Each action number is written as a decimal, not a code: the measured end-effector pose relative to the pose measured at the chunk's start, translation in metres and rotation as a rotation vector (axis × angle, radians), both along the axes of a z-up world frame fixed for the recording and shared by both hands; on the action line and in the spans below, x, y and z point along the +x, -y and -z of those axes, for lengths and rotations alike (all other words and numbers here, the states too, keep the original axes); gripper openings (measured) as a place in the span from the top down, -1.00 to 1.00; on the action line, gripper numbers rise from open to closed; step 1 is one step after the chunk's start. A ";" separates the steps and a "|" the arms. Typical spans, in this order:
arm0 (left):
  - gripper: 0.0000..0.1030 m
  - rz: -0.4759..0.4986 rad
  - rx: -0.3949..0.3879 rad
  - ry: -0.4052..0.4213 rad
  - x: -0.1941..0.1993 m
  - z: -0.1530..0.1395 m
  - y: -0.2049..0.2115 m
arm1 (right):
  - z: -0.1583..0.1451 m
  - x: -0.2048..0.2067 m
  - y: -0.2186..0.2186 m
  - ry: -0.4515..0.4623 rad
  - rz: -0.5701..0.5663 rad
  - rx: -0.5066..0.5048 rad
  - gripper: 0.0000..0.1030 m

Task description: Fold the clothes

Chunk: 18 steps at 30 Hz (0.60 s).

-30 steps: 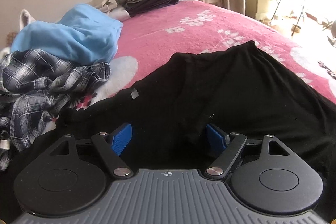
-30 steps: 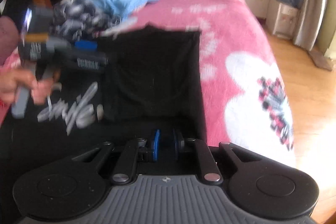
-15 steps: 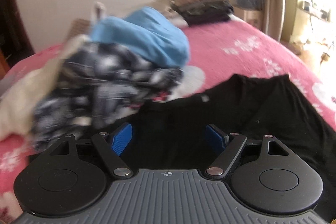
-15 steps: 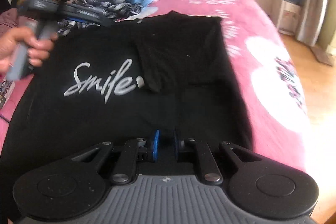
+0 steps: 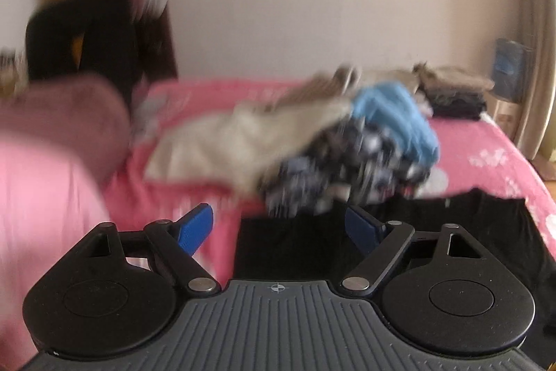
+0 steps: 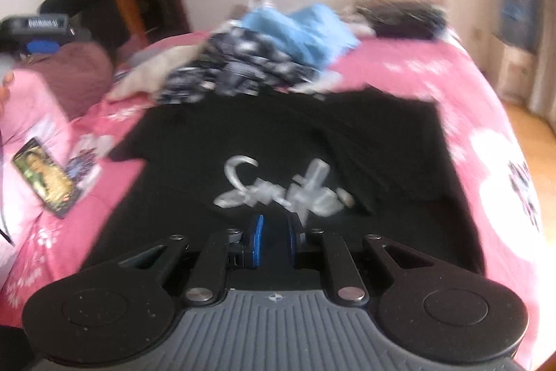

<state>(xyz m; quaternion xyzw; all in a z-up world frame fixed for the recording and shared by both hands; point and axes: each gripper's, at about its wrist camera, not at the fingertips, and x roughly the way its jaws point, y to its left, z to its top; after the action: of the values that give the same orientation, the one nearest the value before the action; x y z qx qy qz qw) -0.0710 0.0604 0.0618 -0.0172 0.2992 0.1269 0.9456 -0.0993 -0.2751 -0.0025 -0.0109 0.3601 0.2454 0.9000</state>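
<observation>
A: Opening wider, the left gripper (image 5: 279, 226) holds nothing between its jaws.

B: Right gripper (image 6: 274, 244) is pinched on the black T-shirt's (image 6: 278, 134) near hem; the shirt lies spread across the pink bed (image 6: 462, 86).

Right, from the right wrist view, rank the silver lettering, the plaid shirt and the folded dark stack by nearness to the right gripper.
1. Silver lettering on the black T-shirt, just ahead of the right gripper.
2. Plaid shirt, farther up the bed, slightly left of centre.
3. Folded dark stack, farthest, at the far right corner near the wall.
</observation>
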 end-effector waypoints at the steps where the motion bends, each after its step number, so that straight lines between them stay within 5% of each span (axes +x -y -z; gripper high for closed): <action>1: -0.63 -0.017 -0.027 -0.030 -0.003 0.018 -0.003 | -0.006 0.002 -0.010 0.015 -0.027 -0.017 0.64; 8: -0.56 -0.155 -0.191 -0.121 0.005 0.119 -0.009 | -0.037 0.031 -0.084 0.090 -0.209 -0.060 0.27; 12: -0.52 -0.348 -0.149 -0.124 0.018 0.141 -0.020 | -0.043 0.067 -0.130 0.069 -0.250 -0.041 0.23; 18: -0.52 -0.452 -0.112 -0.105 0.041 0.156 -0.045 | -0.035 0.147 -0.201 -0.098 -0.271 0.046 0.18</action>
<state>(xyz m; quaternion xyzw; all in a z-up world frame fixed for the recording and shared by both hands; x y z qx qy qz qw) -0.0302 0.1058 -0.0945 -0.1295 0.3430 0.3193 0.8738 0.0474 -0.0740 0.0325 -0.0269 0.3929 0.3733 0.8400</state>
